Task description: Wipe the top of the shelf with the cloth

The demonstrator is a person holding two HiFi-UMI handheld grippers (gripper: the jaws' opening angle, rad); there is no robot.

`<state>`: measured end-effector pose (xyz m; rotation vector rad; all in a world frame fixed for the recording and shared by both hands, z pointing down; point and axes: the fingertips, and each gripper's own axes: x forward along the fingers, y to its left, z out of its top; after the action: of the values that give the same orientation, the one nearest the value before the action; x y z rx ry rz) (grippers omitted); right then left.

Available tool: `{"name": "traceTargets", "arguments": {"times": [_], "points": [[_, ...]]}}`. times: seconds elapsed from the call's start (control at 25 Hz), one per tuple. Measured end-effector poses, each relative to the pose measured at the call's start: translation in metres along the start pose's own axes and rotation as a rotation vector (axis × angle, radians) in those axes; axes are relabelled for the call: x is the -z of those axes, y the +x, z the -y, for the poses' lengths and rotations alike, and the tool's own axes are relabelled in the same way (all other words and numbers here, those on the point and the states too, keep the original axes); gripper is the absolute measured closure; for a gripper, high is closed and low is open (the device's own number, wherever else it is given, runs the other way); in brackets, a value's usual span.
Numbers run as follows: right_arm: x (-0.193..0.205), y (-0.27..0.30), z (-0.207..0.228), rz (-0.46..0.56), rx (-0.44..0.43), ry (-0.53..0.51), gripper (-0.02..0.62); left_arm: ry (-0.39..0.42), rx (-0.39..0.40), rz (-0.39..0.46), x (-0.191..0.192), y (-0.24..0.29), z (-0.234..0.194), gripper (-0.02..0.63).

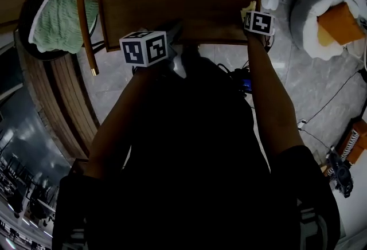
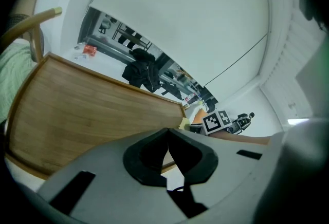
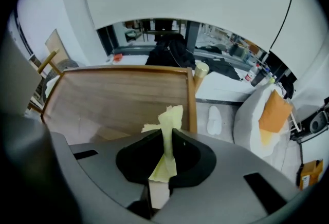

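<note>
The right gripper (image 3: 166,141) is pinching the cloth (image 3: 170,115) by a thin fold at the right edge of the shelf (image 3: 118,97) top. The left gripper (image 2: 167,141) is hovering by the front edge, fingers closed and empty. Risk — wiping pressure pulling the fold free, leaving bare fingers scraping wood.

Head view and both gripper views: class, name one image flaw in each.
Head view: the person's torso is underexposed, nearly black. Left gripper view: fisheye bows the shelf top; corners vignetted. Right gripper view: cloth sharp, left foreground blurred.
</note>
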<state>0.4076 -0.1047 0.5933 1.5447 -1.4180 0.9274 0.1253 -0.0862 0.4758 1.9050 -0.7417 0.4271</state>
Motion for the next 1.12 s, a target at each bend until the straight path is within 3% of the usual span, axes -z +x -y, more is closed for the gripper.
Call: {"name": "traceTargets", "arguments": {"times": [0.12,0.28,0.4,0.52,0.76,0.96,1.12], "points": [[-0.02,-0.016,-0.047,0.084,-0.085,-0.053,0.548,-0.013,-0.012,0.015,-0.002,-0.024,-0.016,0.594],[-0.048,-0.035,-0.168,0.191,-0.35,-0.104,0.548,-0.022,-0.037,0.044,-0.009,-0.065,-0.041,0.594],[-0.049,-0.047,-0.277,0.178,-0.581,-0.149,0.548,-0.034,-0.054,0.064,-0.01,-0.103,-0.063,0.594],[-0.044,-0.055,-0.373,0.17,-0.695,-0.254,0.548,-0.041,-0.078,0.089,-0.011,-0.142,-0.089,0.594],[-0.023,-0.054,-0.509,0.15,-0.841,-0.354,0.548,-0.066,-0.132,0.109,0.002,-0.201,-0.132,0.594],[-0.015,-0.036,-0.569,0.129,-0.836,-0.436,0.548,-0.092,-0.154,0.113,0.007,-0.238,-0.17,0.594],[0.002,-0.028,-0.582,0.09,-0.796,-0.541,0.548,-0.102,-0.17,0.105,0.016,-0.246,-0.182,0.594]]}}
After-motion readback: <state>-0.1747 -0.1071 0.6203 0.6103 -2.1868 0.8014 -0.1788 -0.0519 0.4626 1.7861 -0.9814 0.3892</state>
